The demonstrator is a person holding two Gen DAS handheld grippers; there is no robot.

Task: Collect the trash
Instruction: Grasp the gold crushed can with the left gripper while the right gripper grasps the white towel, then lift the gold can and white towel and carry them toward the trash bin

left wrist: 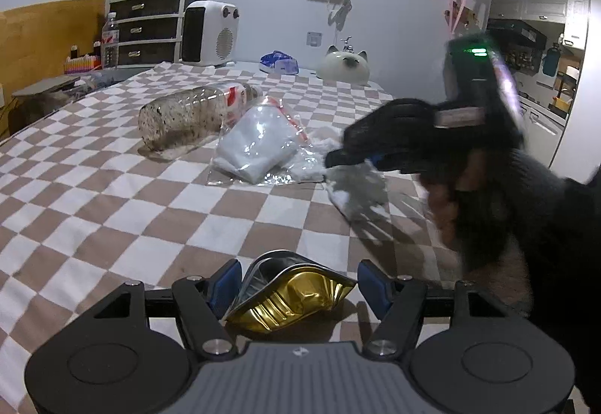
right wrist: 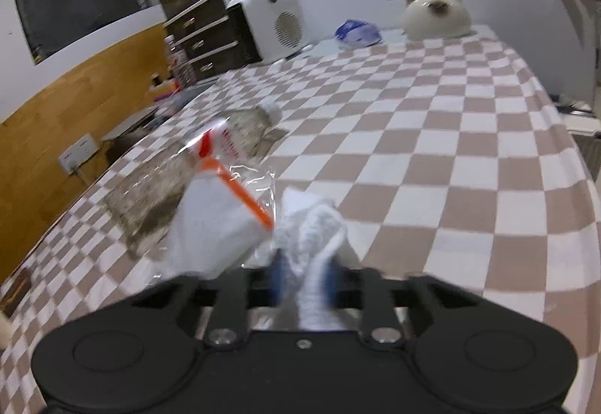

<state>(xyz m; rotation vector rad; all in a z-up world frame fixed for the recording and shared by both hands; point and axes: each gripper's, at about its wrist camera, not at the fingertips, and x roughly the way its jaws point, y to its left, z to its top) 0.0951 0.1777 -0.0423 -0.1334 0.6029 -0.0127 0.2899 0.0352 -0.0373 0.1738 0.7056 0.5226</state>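
Checkered cloth (left wrist: 112, 196) covers the table, with a heater (left wrist: 210, 33) and a cat-shaped dish (left wrist: 343, 66) at the far wall. Trash sits mid-table: a dirty plastic bottle (left wrist: 188, 115) lying on its side, a clear bag (left wrist: 259, 147) touching it, and a crumpled tissue (right wrist: 315, 226). The right gripper (right wrist: 303, 275) has its jaws pinched on the tissue, so picking up looks under way. The left gripper (left wrist: 296, 286) stands wide around a gold foil wrapper (left wrist: 296, 295), not clamping it. Next it likely needs closing on the foil
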